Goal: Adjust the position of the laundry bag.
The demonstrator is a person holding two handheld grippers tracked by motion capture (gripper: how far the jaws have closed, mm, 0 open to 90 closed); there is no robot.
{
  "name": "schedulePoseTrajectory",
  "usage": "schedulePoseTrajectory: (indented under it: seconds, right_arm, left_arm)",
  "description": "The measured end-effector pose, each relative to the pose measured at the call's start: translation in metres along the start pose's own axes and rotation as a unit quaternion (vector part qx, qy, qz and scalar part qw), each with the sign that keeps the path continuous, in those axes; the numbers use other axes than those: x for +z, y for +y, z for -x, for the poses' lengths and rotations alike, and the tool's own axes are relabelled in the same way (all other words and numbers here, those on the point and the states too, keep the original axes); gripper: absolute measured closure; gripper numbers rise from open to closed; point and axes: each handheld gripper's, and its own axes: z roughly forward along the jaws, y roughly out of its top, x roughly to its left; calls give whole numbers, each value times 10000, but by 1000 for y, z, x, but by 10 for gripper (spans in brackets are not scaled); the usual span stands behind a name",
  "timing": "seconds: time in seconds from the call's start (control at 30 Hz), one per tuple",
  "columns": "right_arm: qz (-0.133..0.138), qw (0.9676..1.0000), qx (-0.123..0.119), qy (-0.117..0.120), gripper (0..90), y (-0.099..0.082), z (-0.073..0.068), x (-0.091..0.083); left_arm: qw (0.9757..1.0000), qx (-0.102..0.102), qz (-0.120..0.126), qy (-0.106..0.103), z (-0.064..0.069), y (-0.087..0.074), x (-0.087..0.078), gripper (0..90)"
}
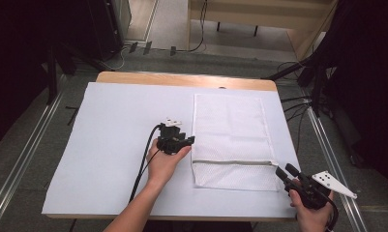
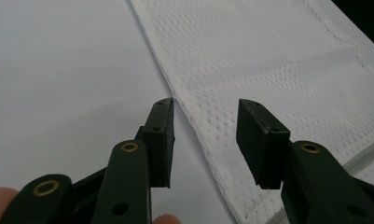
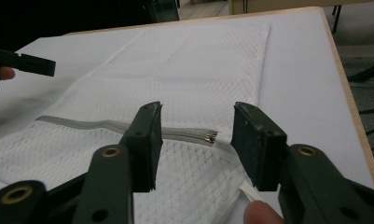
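On the bench (image 1: 182,79), left to right:

White sheet (image 1: 114,145): covers nearly the whole top; a strip of bare wood shows along the far edge.

Left gripper (image 1: 174,137): held in the person's left hand (image 1: 165,162) at mid-bench, just left of the bag, cable (image 1: 143,164) trailing back toward the near edge. In the left gripper view its fingers (image 2: 161,135) stand apart over the bag's left hem, gripping nothing.

Mesh laundry bag (image 1: 230,140): white, flat, right of centre, long side running away from the person. A grey zipper (image 1: 230,162) crosses it near the front end; the metal pull (image 3: 211,136) sits at the right end of the zipper.

Right gripper (image 1: 291,176): at the bag's near right corner, grey three-cornered plate (image 1: 333,183) on top. Its fingers (image 3: 147,140) are parted either side of the zipper pull, not pressing on it.

Nothing lies between either gripper and the bag.

Beyond the bench: floor cables (image 1: 298,104), metal rails (image 1: 17,164), a wooden unit (image 1: 259,12).
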Motion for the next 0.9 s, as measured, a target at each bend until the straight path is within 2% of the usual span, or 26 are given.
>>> schedulePoseTrajectory:
  seconds: [0.1,0.27,0.47,0.6,0.67,0.9]
  right_arm:
    - [59,10000,-8,-78,564,1,-1,-1]
    - [109,9998,9,-139,559,1,-1,-1]
    - [162,9998,16,-152,561,1,-1,-1]
    - [170,9997,30,-156,561,1,0,-2]
    - [172,9997,29,-160,560,1,0,-2]
    - [189,9997,32,-152,559,1,0,-2]
  left_arm:
    - [9998,-96,-80,-136,-1,2,4,601]
    - [9993,-273,-165,-173,-5,1,10,618]
    - [9980,-318,-491,-227,-9,0,16,692]
    - [9969,-430,-580,-297,-11,0,19,704]
    - [9959,-519,-626,-409,-11,0,21,704]
    - [9944,-641,-686,-482,-9,3,21,684]
